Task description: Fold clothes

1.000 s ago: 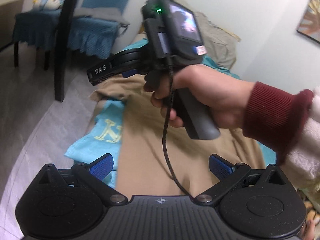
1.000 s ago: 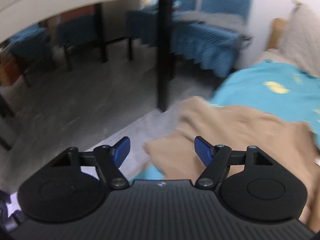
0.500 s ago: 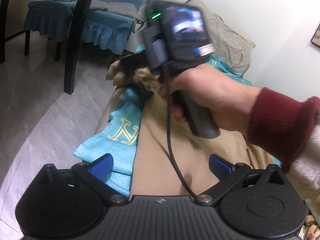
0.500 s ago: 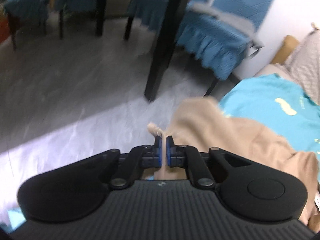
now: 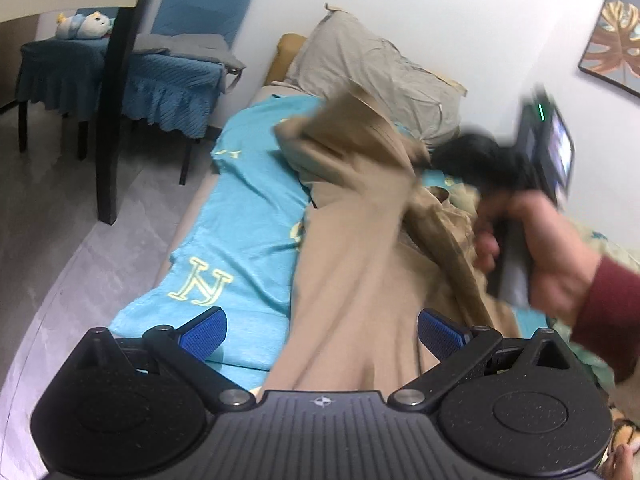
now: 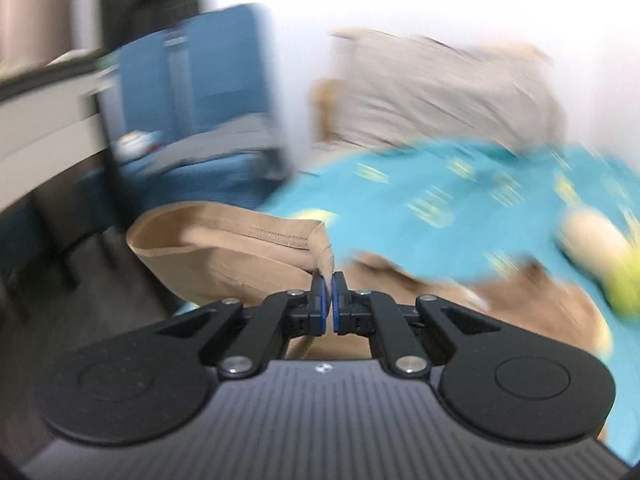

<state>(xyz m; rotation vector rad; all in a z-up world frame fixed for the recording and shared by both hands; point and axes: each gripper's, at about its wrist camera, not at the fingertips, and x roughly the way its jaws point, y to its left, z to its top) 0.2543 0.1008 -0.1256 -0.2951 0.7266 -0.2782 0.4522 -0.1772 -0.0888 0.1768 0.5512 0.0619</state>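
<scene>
Right gripper (image 6: 328, 280) fingers clamped on tan garment (image 6: 224, 256) hem above teal sheet (image 5: 248, 216); left gripper (image 5: 322, 330) fingers wide apart

Teal bedsheet (image 5: 248, 216) with yellow lettering covering the bed, beige pillow (image 5: 372, 68) at its head, blue-skirted chair (image 5: 160, 88) beside it, framed leaf print (image 5: 616, 44) on the wall.

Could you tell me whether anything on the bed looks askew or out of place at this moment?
Only the tan garment: it lies bunched and twisted across the teal sheet, with one hemmed end lifted, pinched in the shut right gripper. The open left gripper hangs over its near end, gripping nothing. No damage is visible.
</scene>
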